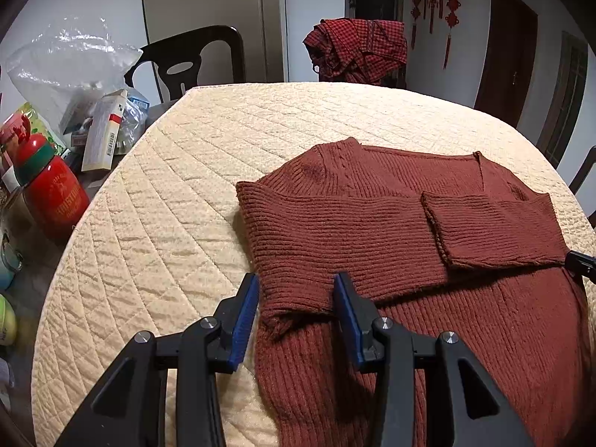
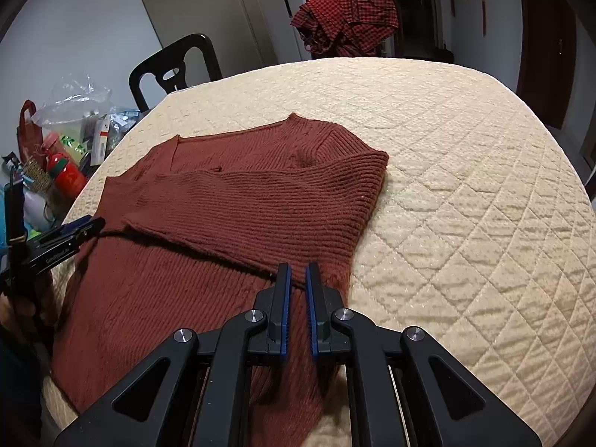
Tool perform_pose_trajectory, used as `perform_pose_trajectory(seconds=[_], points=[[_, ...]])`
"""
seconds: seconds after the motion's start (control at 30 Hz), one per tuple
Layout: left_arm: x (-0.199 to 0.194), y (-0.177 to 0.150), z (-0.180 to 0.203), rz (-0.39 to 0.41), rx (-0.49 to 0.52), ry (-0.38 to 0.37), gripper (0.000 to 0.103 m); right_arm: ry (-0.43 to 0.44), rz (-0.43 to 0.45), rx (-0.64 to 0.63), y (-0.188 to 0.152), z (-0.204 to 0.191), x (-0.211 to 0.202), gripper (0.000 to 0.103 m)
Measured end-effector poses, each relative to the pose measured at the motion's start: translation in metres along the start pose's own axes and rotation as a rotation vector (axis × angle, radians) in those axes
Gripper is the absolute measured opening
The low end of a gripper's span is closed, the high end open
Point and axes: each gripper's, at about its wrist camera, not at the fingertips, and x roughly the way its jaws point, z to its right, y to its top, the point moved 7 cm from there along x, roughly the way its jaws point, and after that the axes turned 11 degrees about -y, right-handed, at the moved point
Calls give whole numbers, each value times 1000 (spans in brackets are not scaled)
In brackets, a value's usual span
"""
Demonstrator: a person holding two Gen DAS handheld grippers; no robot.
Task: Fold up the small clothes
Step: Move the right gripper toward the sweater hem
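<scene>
A rust-brown ribbed sweater [image 1: 372, 231] lies flat on the cream quilted table cover [image 1: 167, 223], both sleeves folded across its body. It also shows in the right wrist view [image 2: 242, 205]. My left gripper [image 1: 296, 290] is open, its blue pads either side of the folded sleeve's cuff at the sweater's left edge. My right gripper [image 2: 297, 275] is nearly closed, with a narrow gap between the pads, just above the sweater near its right edge and the other sleeve's cuff. No cloth shows pinched between them. The left gripper also shows in the right wrist view [image 2: 85, 227].
A red bottle [image 1: 52, 193], boxes and a clear plastic bag [image 1: 70, 63] crowd the table's left side. A black chair [image 1: 193, 59] stands behind. A red checked garment [image 1: 357, 48] hangs over a far chair. The cover [image 2: 465, 186] stretches bare to the right.
</scene>
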Motion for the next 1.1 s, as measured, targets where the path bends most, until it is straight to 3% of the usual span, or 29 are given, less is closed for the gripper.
perform_pose_trajectory(seconds=[0.2, 0.4, 0.7, 0.93, 1.1], points=[[-16, -4, 3, 15, 14, -2, 45, 16, 14, 9, -6, 1, -15, 14], [-38, -13, 9, 40, 9, -19, 51, 51, 44, 11, -12, -5, -35, 31], [-74, -40, 12, 75, -37, -91, 56, 117, 37, 36, -42, -10, -56, 39], [-83, -77, 13, 36, -98, -173, 56, 120, -9, 81, -77, 2, -61, 39], [-84, -101, 19, -4, -131, -230, 56, 169, -52, 129, -100, 3, -64, 39]])
